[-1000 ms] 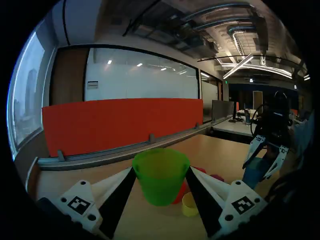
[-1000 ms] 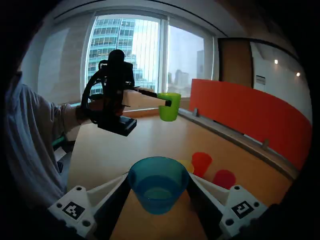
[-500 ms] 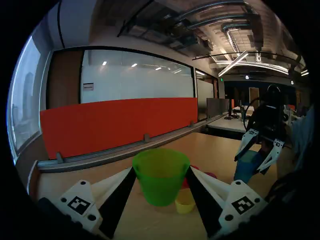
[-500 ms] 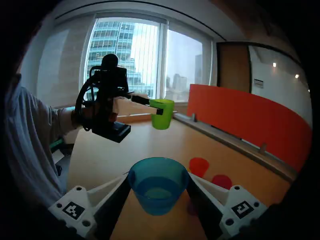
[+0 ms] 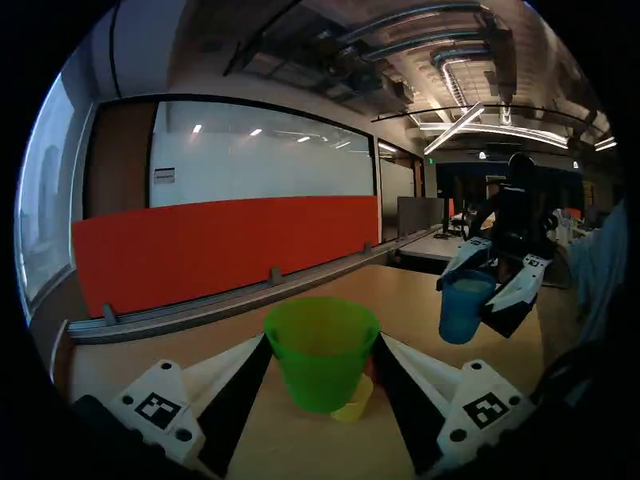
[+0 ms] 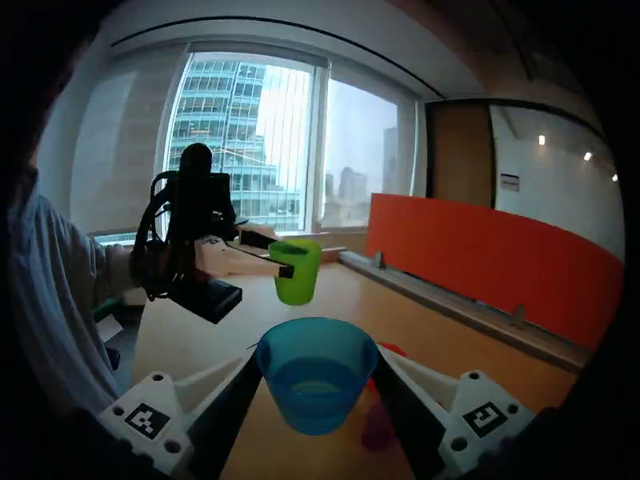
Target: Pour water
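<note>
The right tongs (image 6: 317, 358) are clamping the blue cup (image 6: 316, 408), lower centre of the right gripper view, with water (image 6: 316, 388) lying in its base. The left tongs (image 5: 322, 342) are clamping the green cup (image 5: 322, 376), lower centre of the left gripper view, above the counter (image 5: 416, 296). Both cups are appearing light, thin plastic, likely flexing if squeezed, so gripping mid-wall is looking soundest.

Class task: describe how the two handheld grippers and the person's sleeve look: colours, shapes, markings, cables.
The left gripper and right gripper each have two white wedge-shaped fingers with black inner faces and a square black-and-white marker near each base. From the right gripper view, the left gripper's body is black, with a looped black cable. The sleeve is pale grey-blue.
</note>
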